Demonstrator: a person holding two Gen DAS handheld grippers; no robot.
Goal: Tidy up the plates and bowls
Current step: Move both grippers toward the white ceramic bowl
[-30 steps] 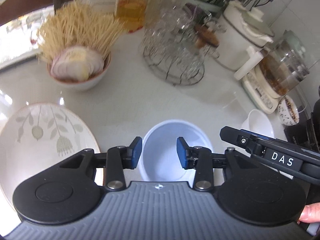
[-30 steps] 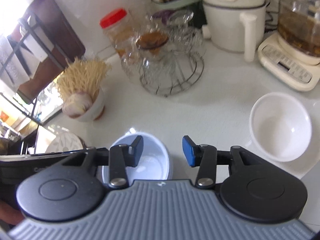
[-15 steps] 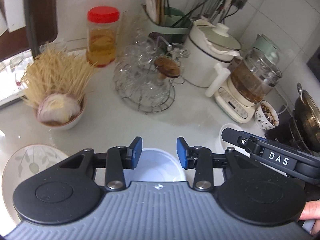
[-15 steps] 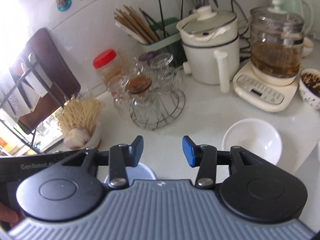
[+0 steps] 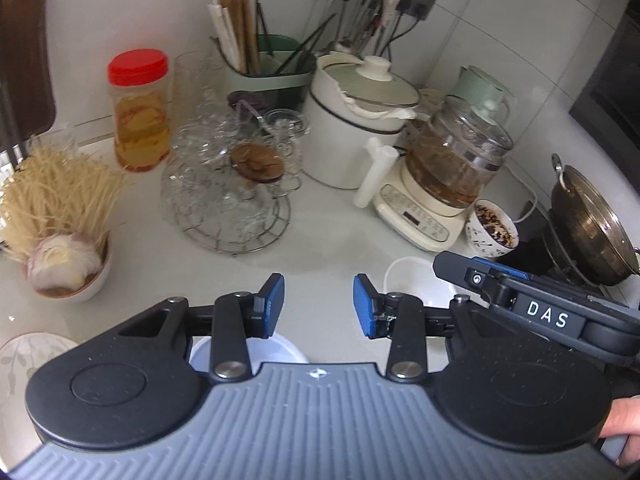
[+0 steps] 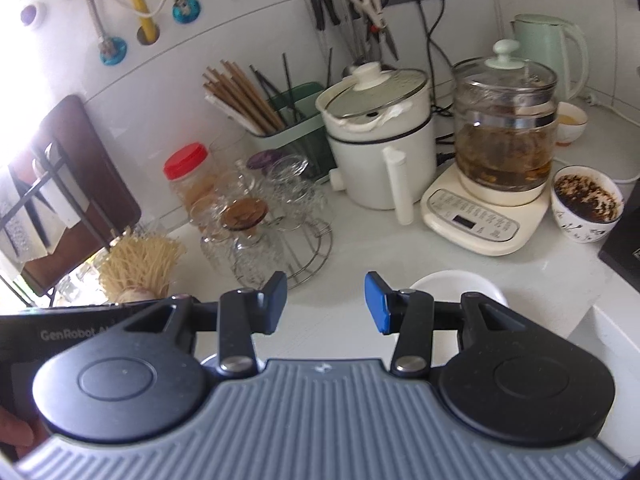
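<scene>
My left gripper (image 5: 319, 306) is open and empty above the white counter. A pale blue bowl (image 5: 280, 350) sits just below and behind its fingers, mostly hidden by the gripper body. A leaf-patterned plate (image 5: 24, 354) lies at the far left edge. A white bowl (image 5: 416, 280) sits right of the left gripper, partly behind the right gripper's body. My right gripper (image 6: 326, 304) is open and empty. The white bowl (image 6: 456, 284) shows just beyond its right finger. A sliver of the blue bowl (image 6: 210, 360) shows under its left finger.
A wire rack of glass cups (image 5: 228, 192) stands ahead. A bowl of noodles and onion (image 5: 60, 232) is at left. A red-lidded jar (image 5: 138, 112), white pot (image 5: 360, 128), glass kettle on its base (image 6: 496, 168), a patterned bowl of tea leaves (image 6: 586, 204) and a wok (image 5: 592, 220) crowd the back and right.
Both grippers have lifted and pulled back, tilting up. The blue bowl and the plate have slid down toward the bottom of the views. Both grippers stay open.
</scene>
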